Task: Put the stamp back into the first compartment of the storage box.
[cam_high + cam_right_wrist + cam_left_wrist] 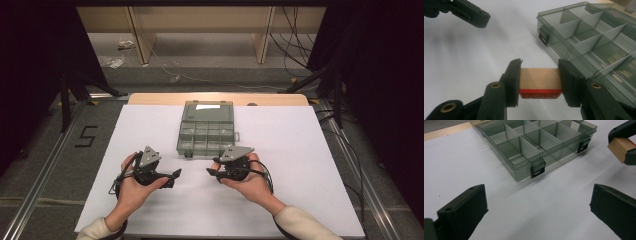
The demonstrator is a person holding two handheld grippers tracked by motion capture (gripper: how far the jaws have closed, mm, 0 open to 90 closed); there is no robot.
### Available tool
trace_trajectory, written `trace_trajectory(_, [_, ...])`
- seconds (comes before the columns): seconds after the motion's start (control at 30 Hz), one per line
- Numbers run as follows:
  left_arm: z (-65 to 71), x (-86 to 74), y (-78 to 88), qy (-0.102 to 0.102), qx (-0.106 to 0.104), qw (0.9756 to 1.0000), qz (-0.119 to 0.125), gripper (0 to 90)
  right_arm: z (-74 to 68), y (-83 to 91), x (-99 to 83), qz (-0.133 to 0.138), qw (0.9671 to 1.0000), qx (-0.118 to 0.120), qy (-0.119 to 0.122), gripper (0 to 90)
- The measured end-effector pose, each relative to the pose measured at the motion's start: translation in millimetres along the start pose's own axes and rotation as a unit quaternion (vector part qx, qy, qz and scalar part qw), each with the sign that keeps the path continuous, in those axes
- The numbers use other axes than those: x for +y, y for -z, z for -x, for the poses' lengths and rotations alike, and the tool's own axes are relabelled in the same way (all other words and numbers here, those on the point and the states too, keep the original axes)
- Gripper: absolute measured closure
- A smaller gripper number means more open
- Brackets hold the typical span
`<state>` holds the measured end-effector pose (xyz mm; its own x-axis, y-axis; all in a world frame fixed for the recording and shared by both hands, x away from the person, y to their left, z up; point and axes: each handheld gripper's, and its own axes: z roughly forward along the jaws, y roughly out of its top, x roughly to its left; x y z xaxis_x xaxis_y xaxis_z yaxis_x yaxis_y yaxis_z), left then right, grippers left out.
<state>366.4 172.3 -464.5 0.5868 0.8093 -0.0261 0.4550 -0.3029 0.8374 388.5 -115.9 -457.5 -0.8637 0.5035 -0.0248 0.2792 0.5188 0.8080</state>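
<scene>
Two hand-held tools sit low over a white surface point(300, 165), their tips facing each other across a gap, with a person's hands wrapped around them from below. The left tool point(172, 176) is released: in its own view the two black jaws stand wide apart with only bare white sheet between them. Ahead of that tool and a little to its right lies an open compartment organizer box point(206, 134) of smoky translucent plastic, its dividers forming rows of cells and two dark latches point(538, 169) hanging on the near wall. The lid is folded back flat beyond the tray, carrying a white label point(207, 106).

The right tool point(212, 171) is clenched on a small wooden block point(540, 79), one jaw pressed to each end of it. The block is pale wood on its upper face with a red band along the lower edge bearing markings too blurred to read. It hangs clear of the sheet, just beside the near corner of the box, which lies ahead and to the right of this tool. In the left gripper view the same block point(620, 148) shows at upper right, pinched in the other tool.
</scene>
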Motion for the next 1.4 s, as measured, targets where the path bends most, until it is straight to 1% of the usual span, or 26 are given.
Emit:
trace_trajectory(0.77, [0.7, -0.2, -0.4, 0.001, -0.002, 1.0000, 0.000, 0.3, 7.9, -7.0, 11.7, 0.007, 0.9999, -0.008, -0.003, 56.0])
trace_trajectory(1.4, [1.8, -0.5, -0.3, -0.001, -0.003, 1.0000, 0.000, 0.3, 15.3, -25.1, 29.2, 0.010, 0.9998, -0.012, -0.010, 56.0])
